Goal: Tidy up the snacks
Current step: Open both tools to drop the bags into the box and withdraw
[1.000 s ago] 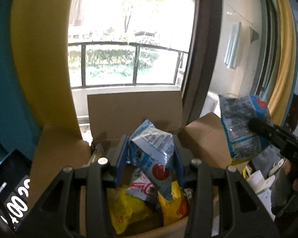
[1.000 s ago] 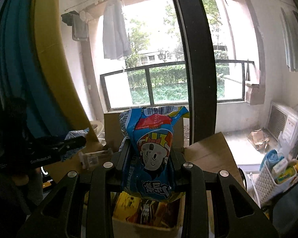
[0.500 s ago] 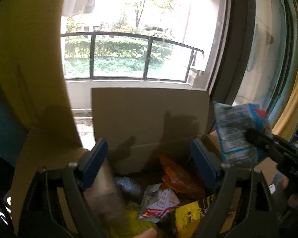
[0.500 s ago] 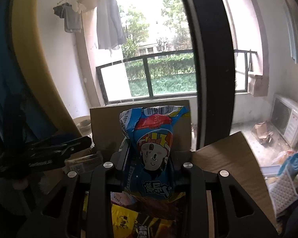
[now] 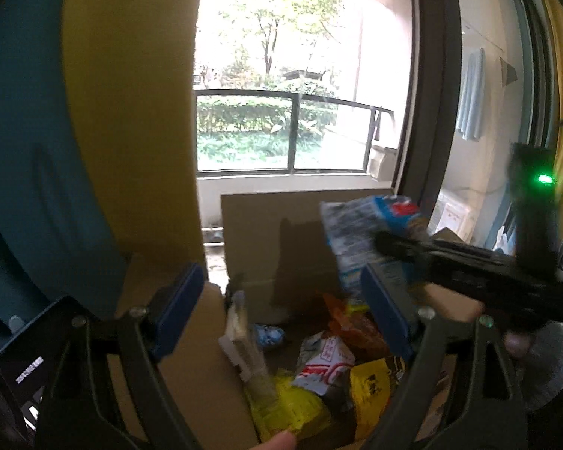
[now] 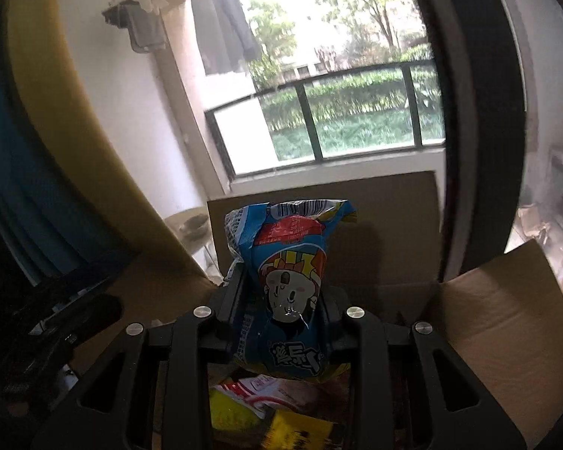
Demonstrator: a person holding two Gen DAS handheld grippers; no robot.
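My left tool (image 5: 281, 311) gapes wide with nothing in it above the cardboard box (image 5: 274, 232). My right tool (image 6: 281, 300) pinches a blue snack bag (image 6: 289, 262) over the box, at two o'clock in the left view.

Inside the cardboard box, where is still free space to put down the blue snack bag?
Bare floor shows at the back of the cardboard box, before its rear wall, beside a small blue packet. The front is crowded: yellow bag, red-and-white packet, orange bag.
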